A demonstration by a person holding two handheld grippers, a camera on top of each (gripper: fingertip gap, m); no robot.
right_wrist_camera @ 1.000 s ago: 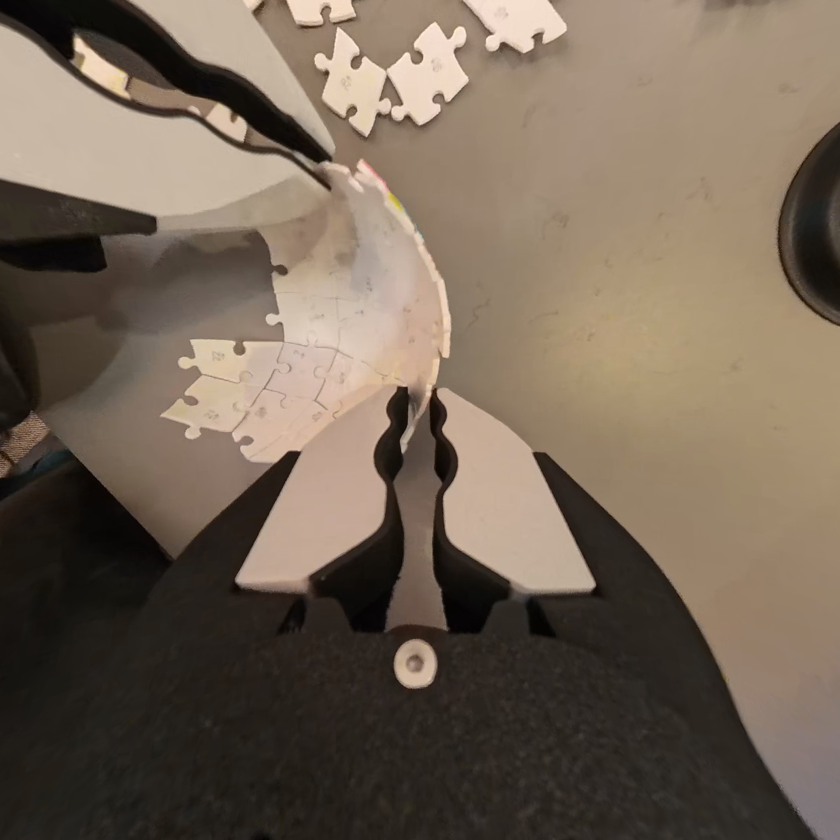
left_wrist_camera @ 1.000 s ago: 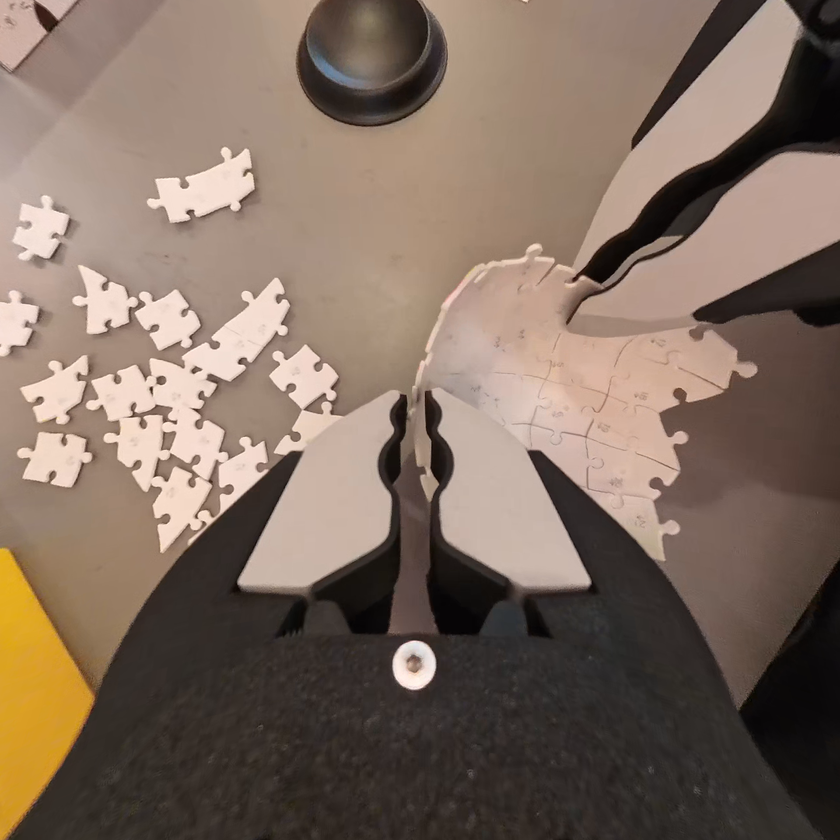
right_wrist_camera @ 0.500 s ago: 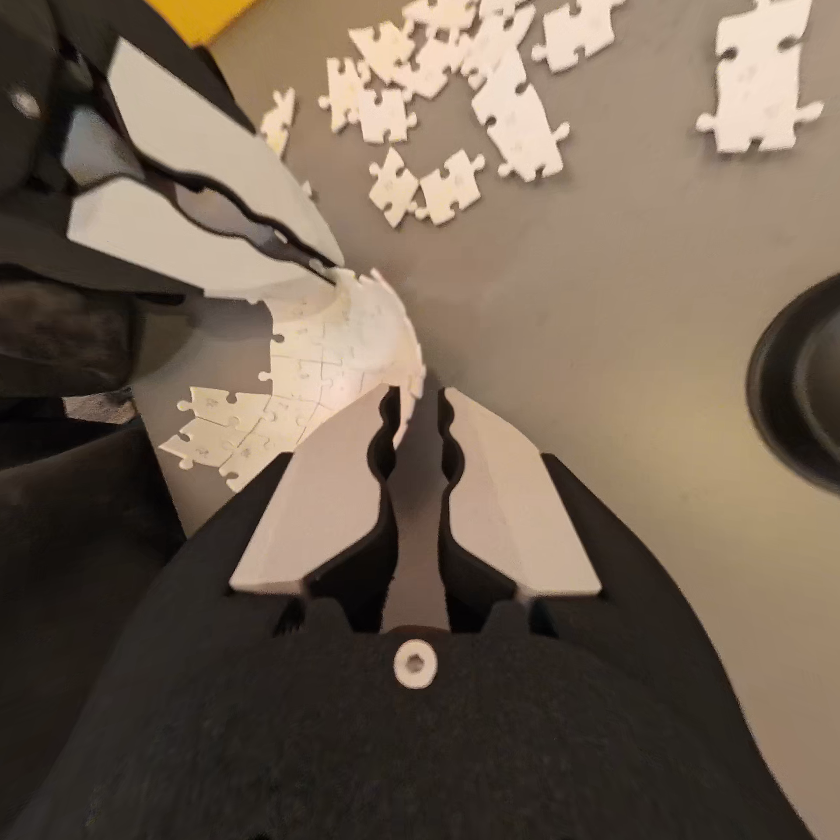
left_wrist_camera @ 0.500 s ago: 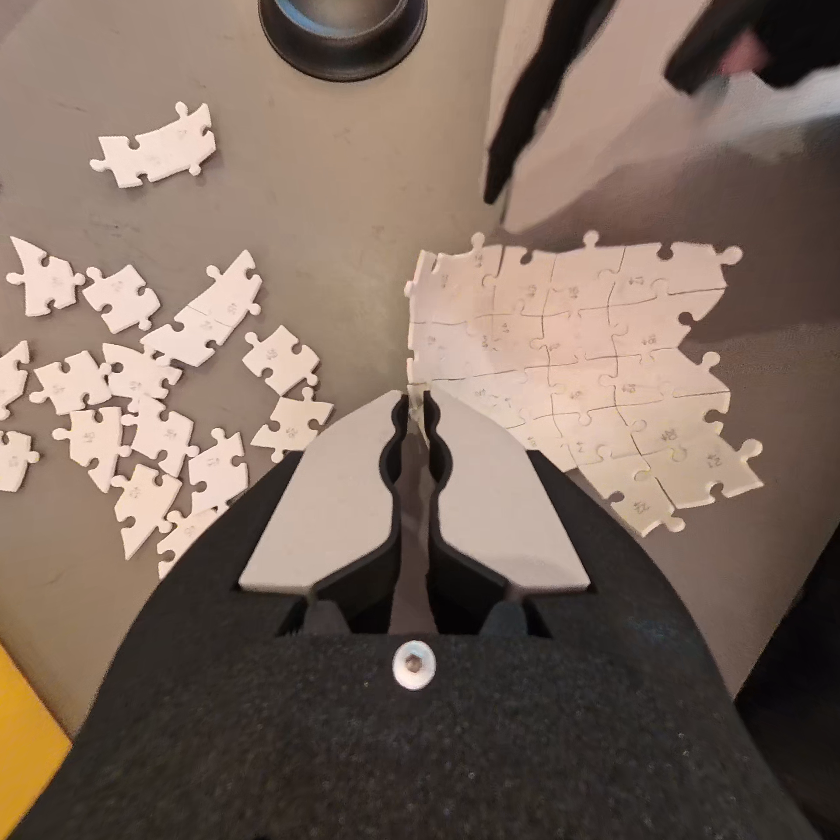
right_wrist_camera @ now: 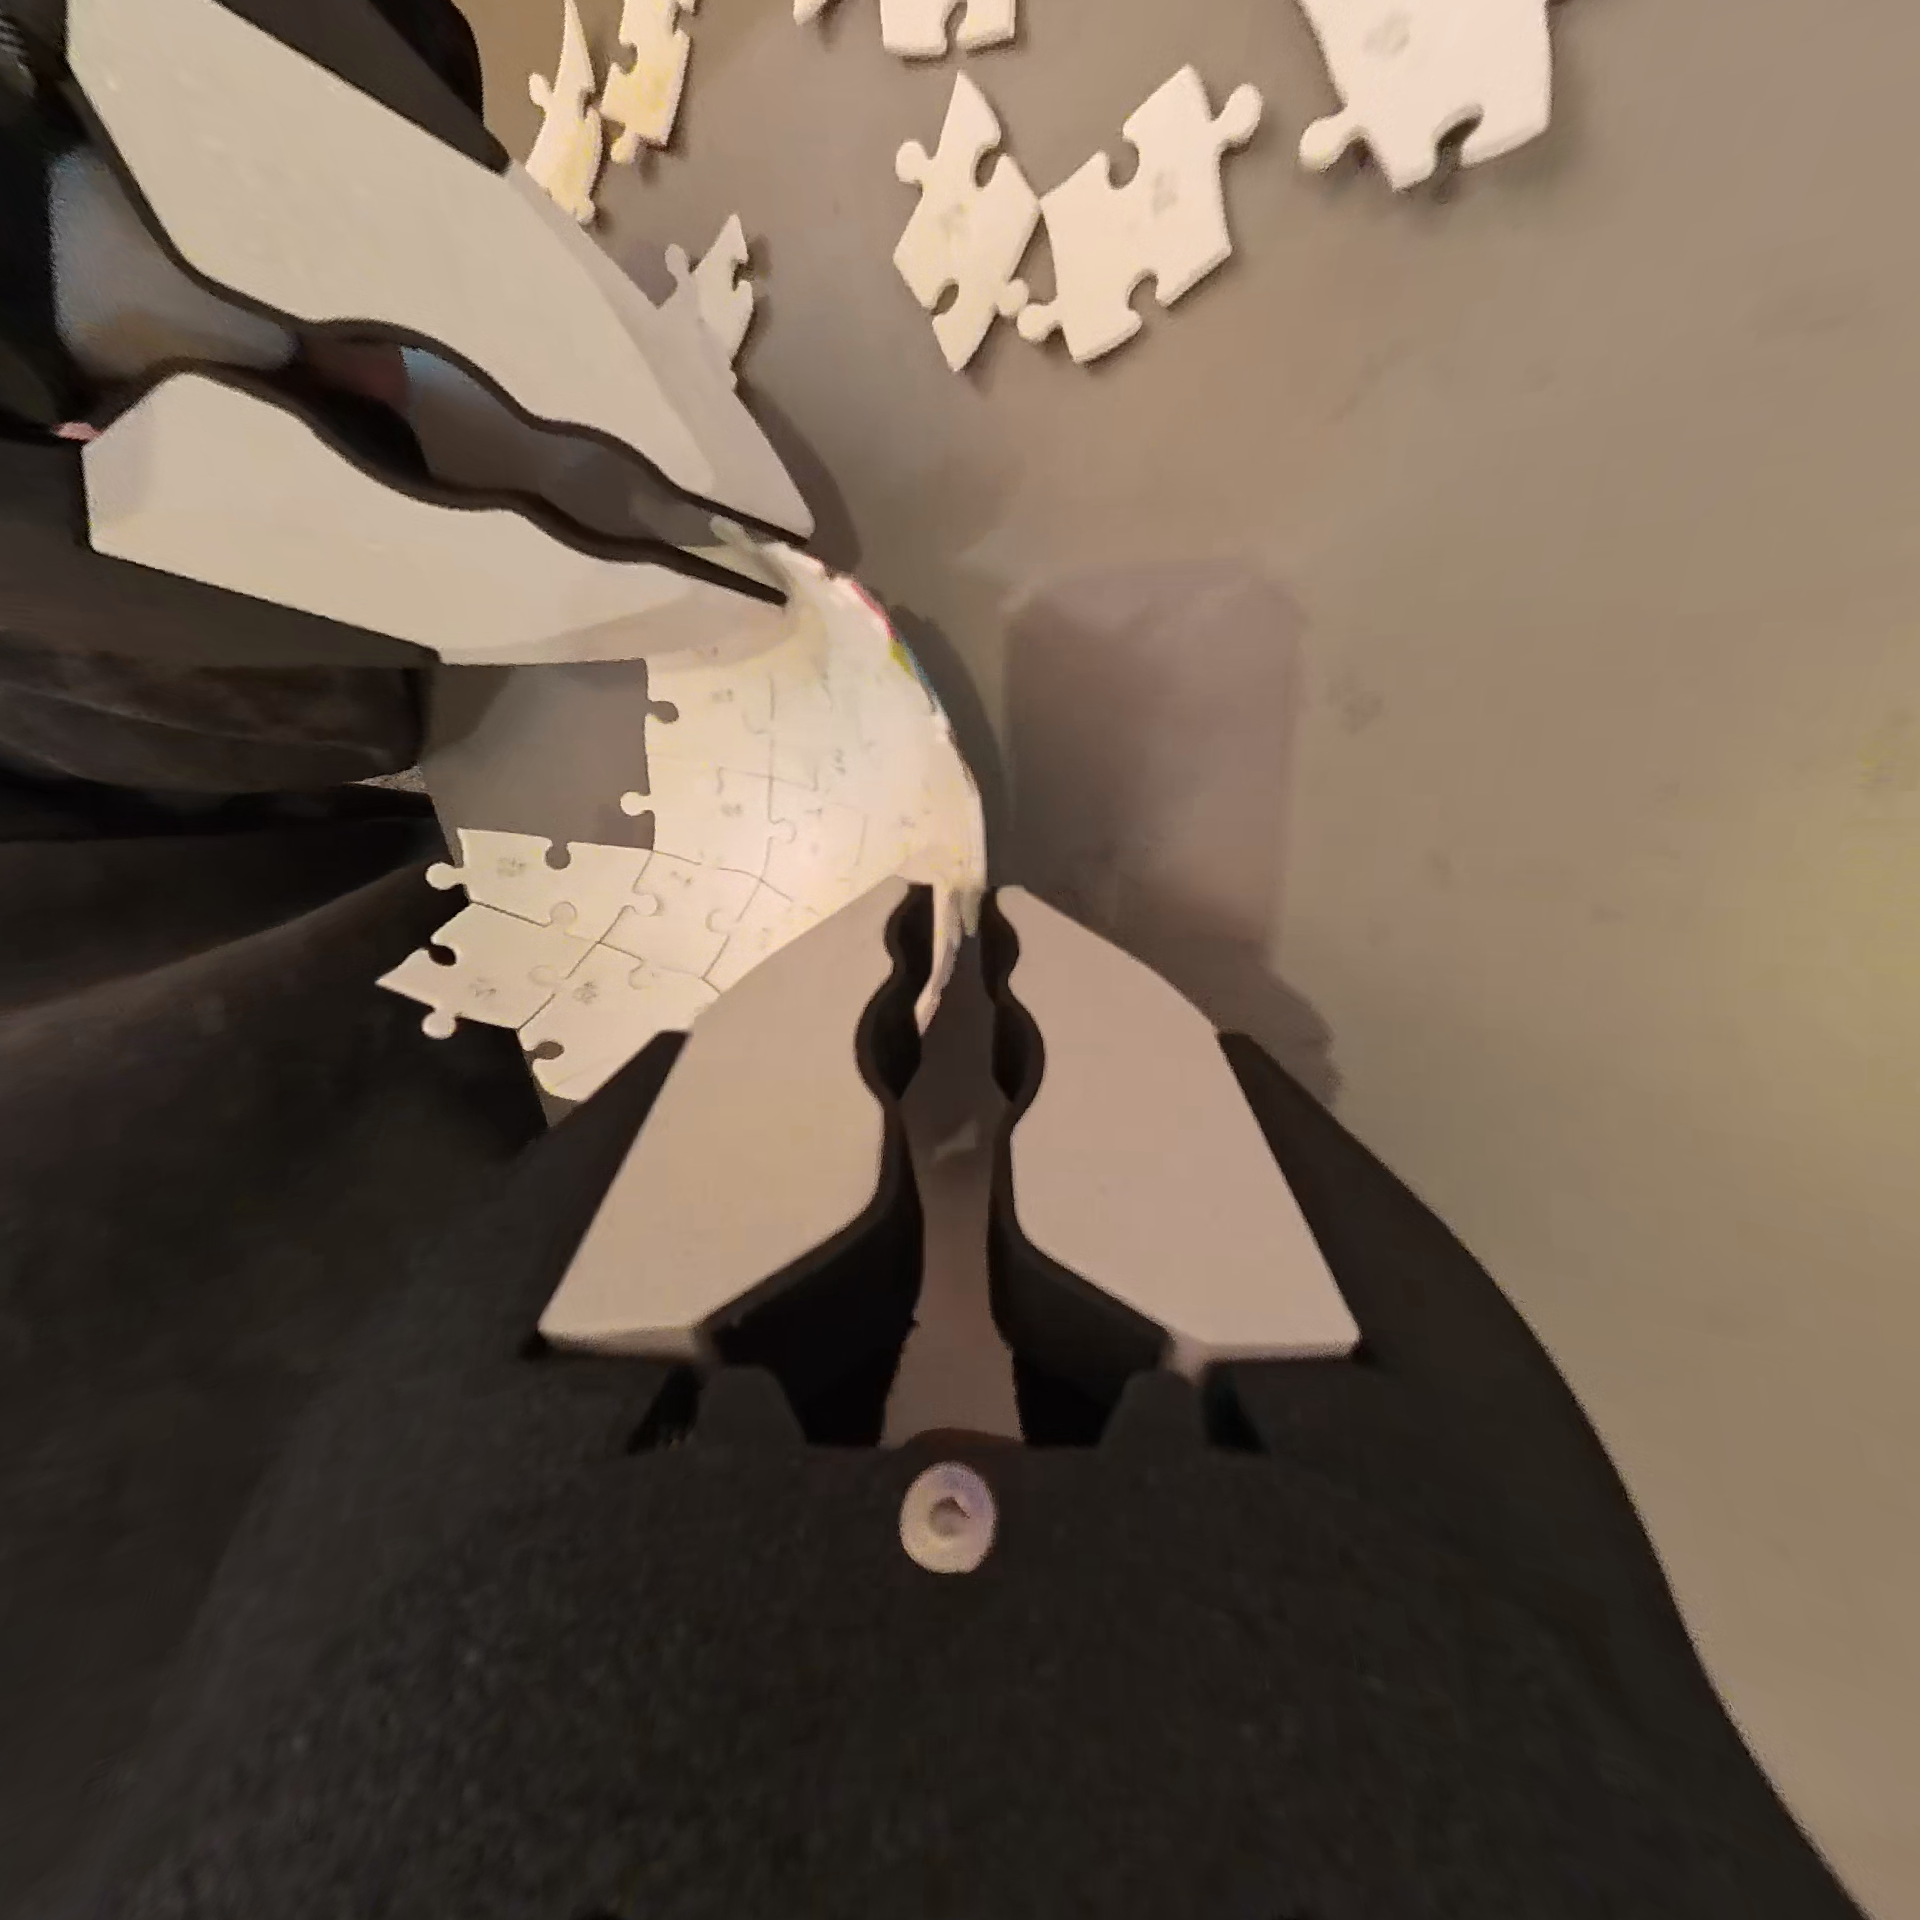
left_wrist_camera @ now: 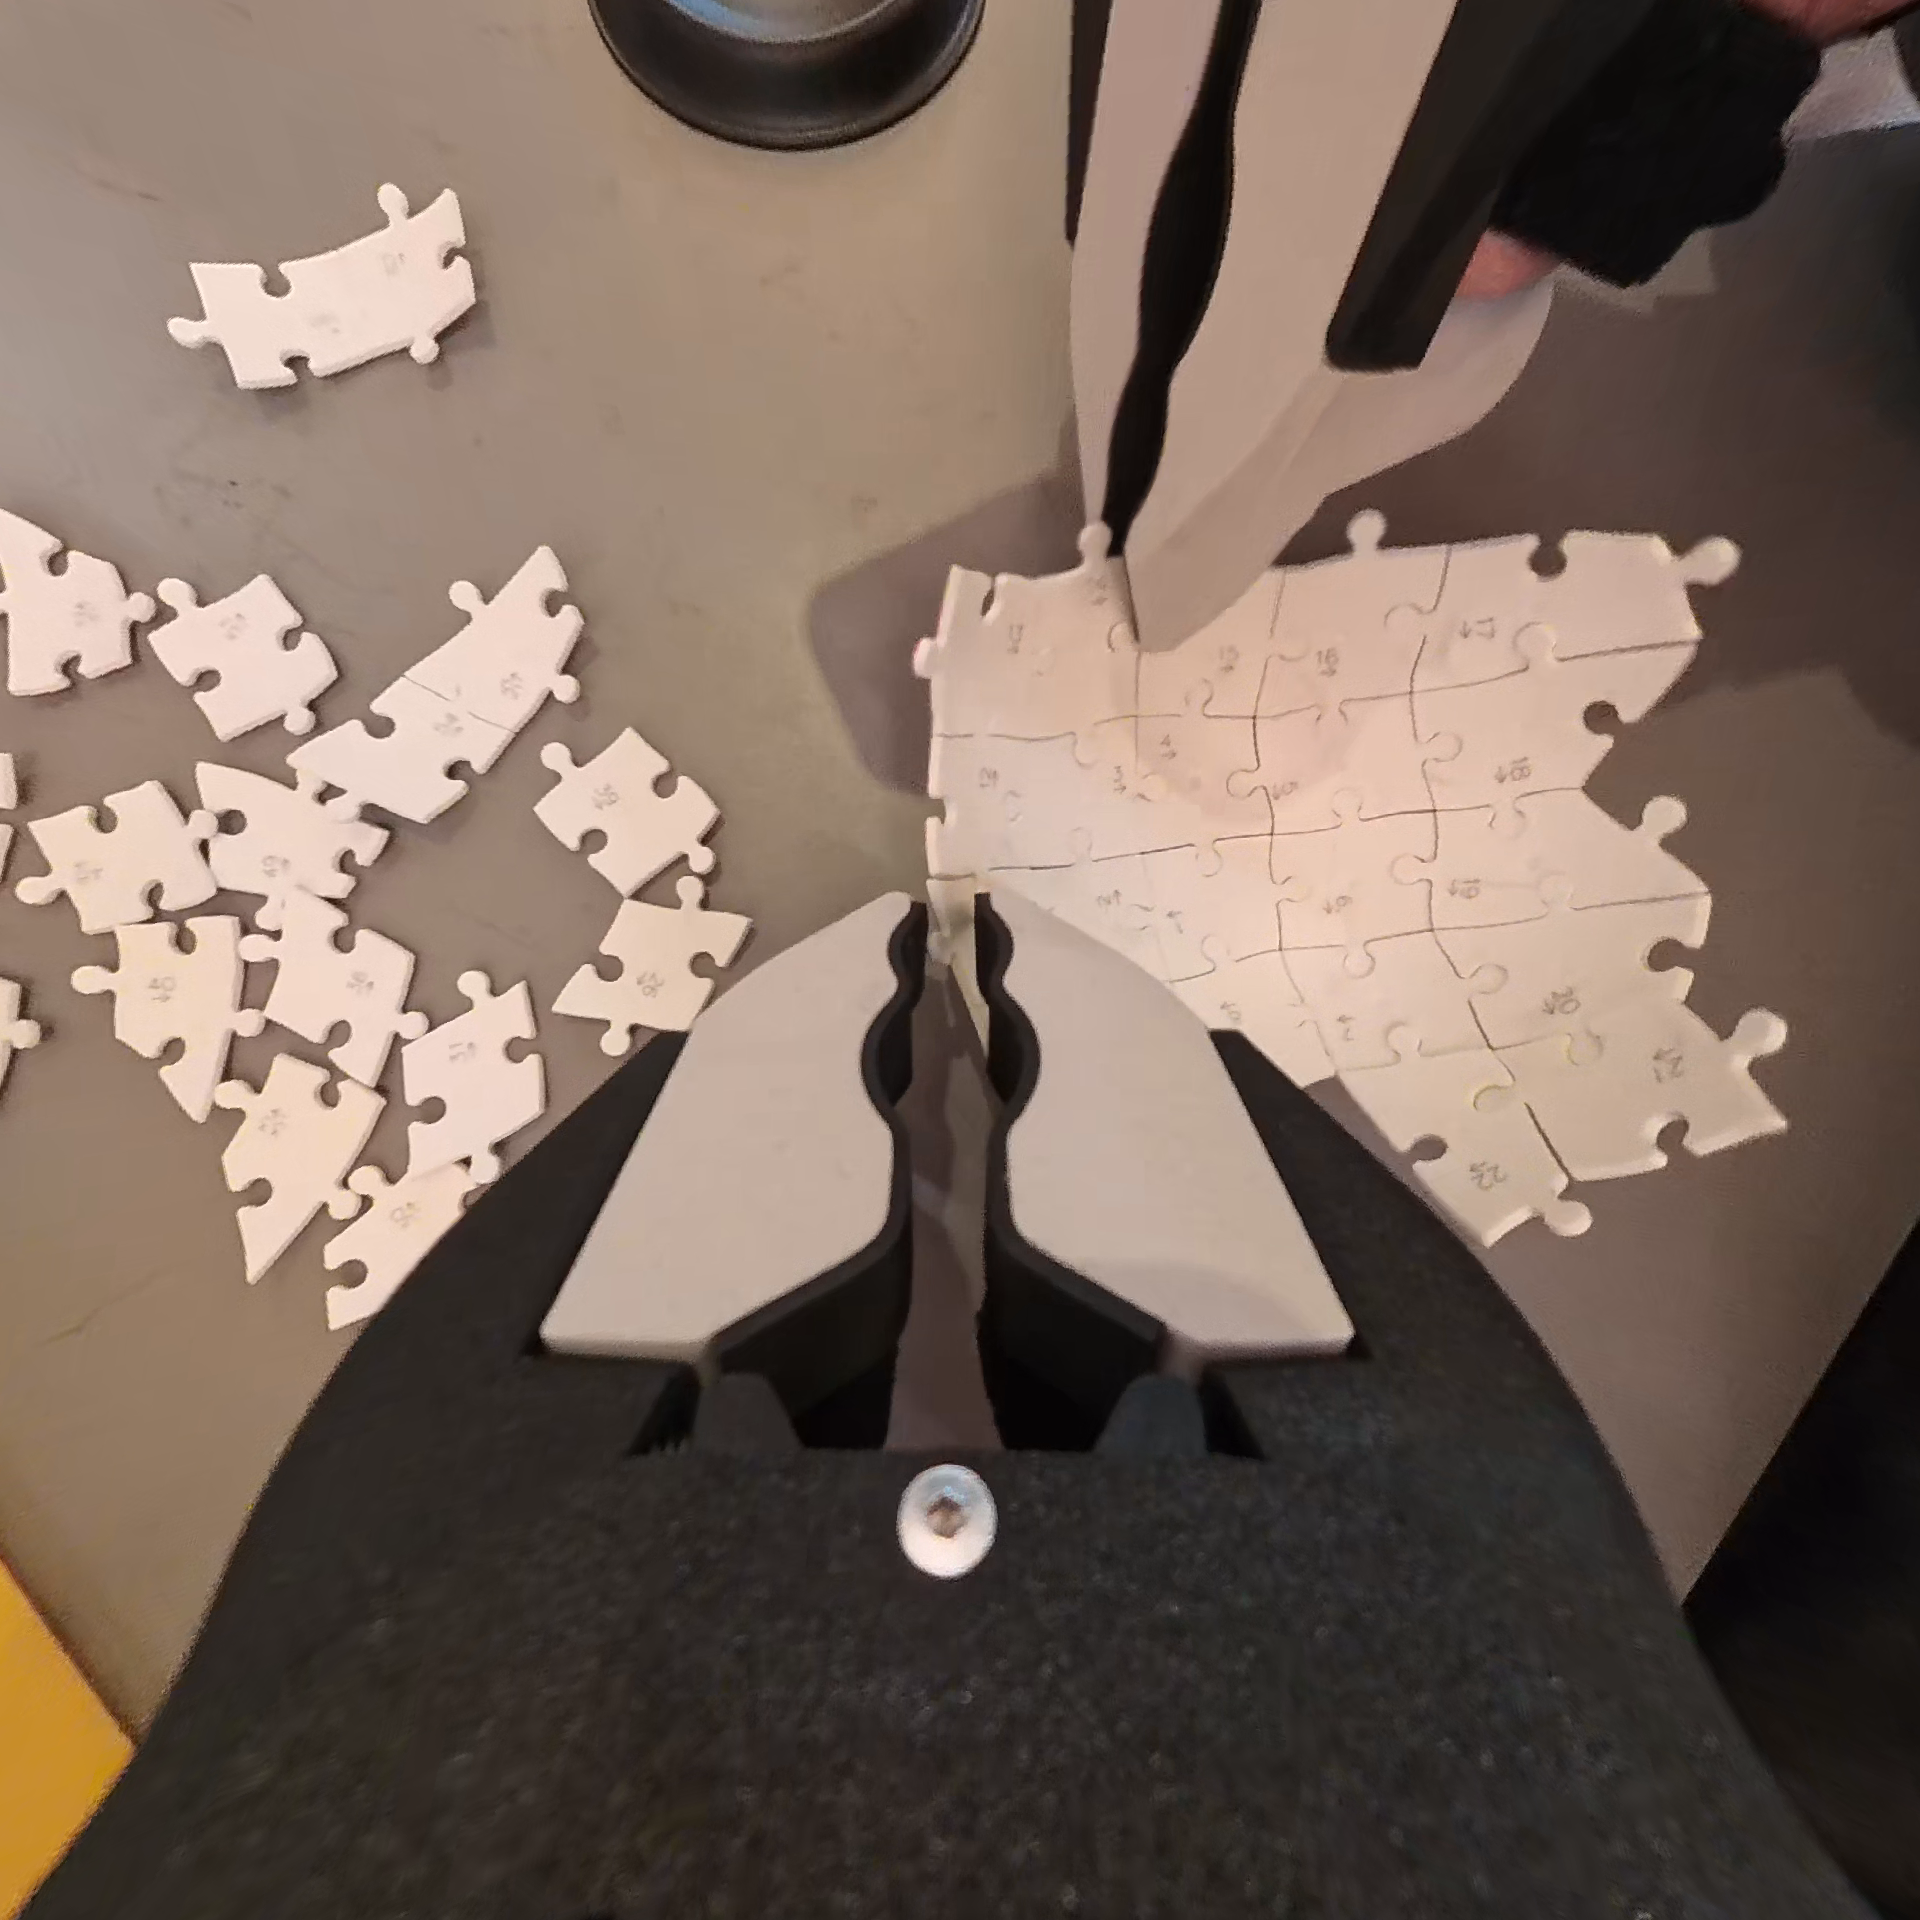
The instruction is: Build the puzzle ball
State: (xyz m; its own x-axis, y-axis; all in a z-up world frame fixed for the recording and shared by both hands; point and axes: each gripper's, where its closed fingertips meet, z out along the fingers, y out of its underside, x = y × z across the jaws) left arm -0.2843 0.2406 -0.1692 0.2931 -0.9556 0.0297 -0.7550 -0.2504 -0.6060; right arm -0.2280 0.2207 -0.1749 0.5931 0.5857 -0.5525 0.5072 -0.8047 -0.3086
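The grey table [left_wrist_camera: 727,436] carries the curved, half-built shell [left_wrist_camera: 1351,852] of the puzzle ball, white underside up, which both grippers hold by opposite edges, probably to steady it and keep its curve while more pieces go in. The left gripper [left_wrist_camera: 951,925] is pinched on the near left edge, and the right gripper [right_wrist_camera: 951,914] is nearly together on the far edge, though blur hides whether it truly clamps. Loose pieces [left_wrist_camera: 343,935] lie scattered well to the left, near a black round base [left_wrist_camera: 790,73], and neither gripper is free to fetch one.
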